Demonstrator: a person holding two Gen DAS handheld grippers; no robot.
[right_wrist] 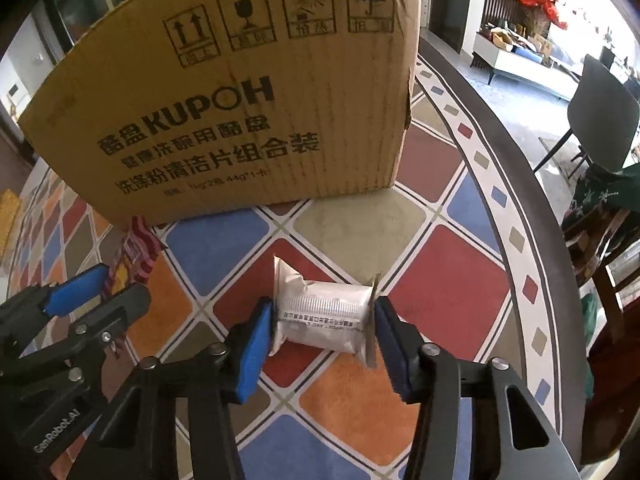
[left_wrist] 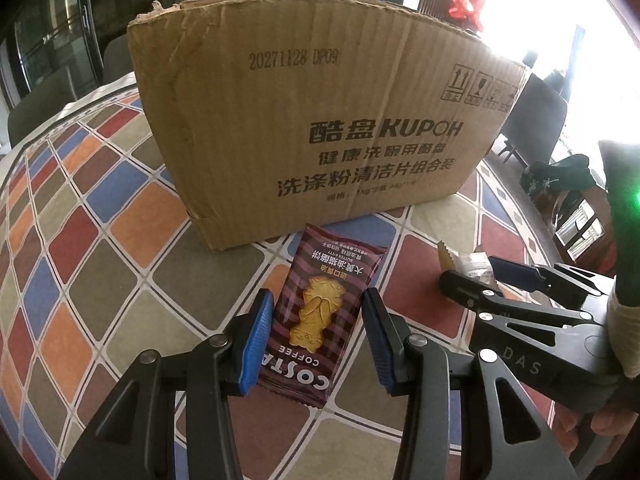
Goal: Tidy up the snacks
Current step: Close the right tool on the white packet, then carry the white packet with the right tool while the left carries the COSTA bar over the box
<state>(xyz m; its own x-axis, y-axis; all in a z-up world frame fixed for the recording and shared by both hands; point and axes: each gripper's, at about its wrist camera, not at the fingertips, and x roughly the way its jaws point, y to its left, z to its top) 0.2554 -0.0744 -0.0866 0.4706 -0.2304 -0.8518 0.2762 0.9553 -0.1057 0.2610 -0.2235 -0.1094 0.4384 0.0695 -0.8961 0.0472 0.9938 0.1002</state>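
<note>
A brown Costa Coffee biscuit packet (left_wrist: 320, 312) lies on the checked tablecloth just in front of a cardboard box (left_wrist: 320, 112). My left gripper (left_wrist: 316, 340) is open with its blue pads (left_wrist: 256, 344) on either side of the packet, a small gap showing on the right. A white wrapped snack (right_wrist: 324, 316) lies on the cloth in the right wrist view. My right gripper (right_wrist: 324, 340) straddles it, its pads (right_wrist: 252, 348) touching or nearly touching the wrapper ends. The right gripper also shows in the left wrist view (left_wrist: 472, 276). The left gripper shows in the right wrist view (right_wrist: 108, 288).
The cardboard box (right_wrist: 224, 92) stands upright close behind both snacks. The table (right_wrist: 480, 152) has a dark round rim at the right. Dark chairs (right_wrist: 600, 108) and a cluttered stool (right_wrist: 608, 216) stand beyond the rim.
</note>
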